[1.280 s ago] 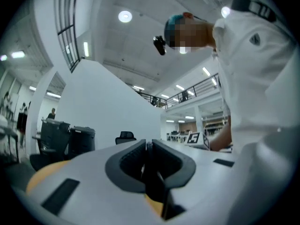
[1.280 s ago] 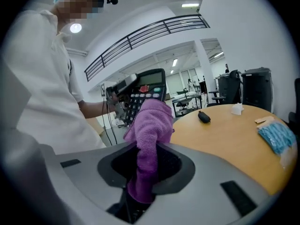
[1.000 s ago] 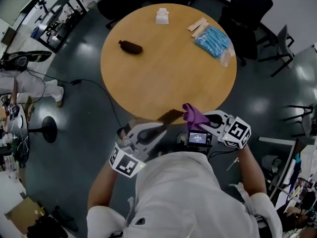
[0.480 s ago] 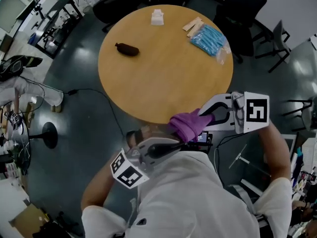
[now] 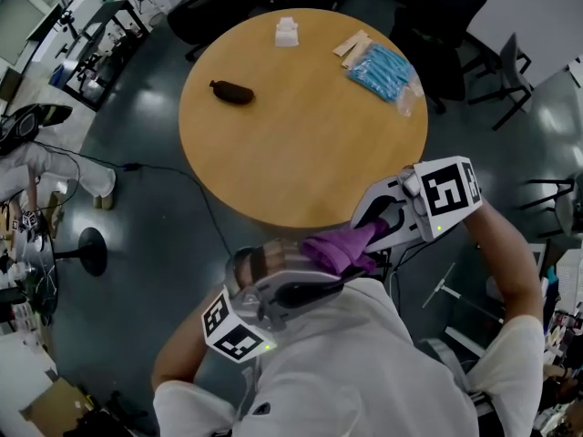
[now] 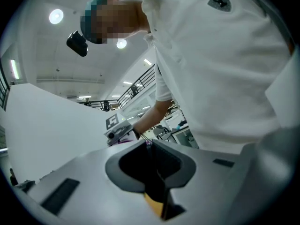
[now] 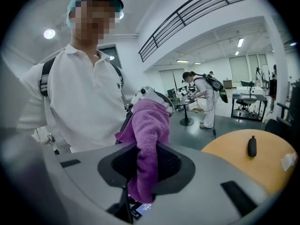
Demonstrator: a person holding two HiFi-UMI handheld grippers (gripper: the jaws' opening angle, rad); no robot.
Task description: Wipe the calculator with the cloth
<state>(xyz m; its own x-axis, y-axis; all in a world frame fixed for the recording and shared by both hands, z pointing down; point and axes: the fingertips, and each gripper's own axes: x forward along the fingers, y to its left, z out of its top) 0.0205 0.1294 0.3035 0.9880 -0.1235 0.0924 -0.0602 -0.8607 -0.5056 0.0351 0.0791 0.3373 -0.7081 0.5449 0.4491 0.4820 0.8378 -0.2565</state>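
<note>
My right gripper (image 5: pixel 369 237) is shut on a purple cloth (image 5: pixel 341 249), which bunches over the tip of my left gripper (image 5: pixel 339 279) just in front of my chest. In the right gripper view the cloth (image 7: pixel 149 139) stands up between the jaws and drapes toward the left gripper (image 7: pixel 157 97) behind it. In the left gripper view a thin dark calculator (image 6: pixel 157 196) sits edge-on, pinched between the jaws. In the head view the cloth hides the calculator.
A round wooden table (image 5: pixel 301 144) lies ahead, bearing a dark pouch (image 5: pixel 230 92), a white packet (image 5: pixel 287 32) and a blue packet (image 5: pixel 387 71). Office chairs (image 5: pixel 446 25) ring its far side. Another person (image 7: pixel 202 97) stands at a distant small table.
Both grippers have come up off the table edge toward my chest. The right gripper swung out to the right, and the cloth now covers the calculator, which showed a second ago.
</note>
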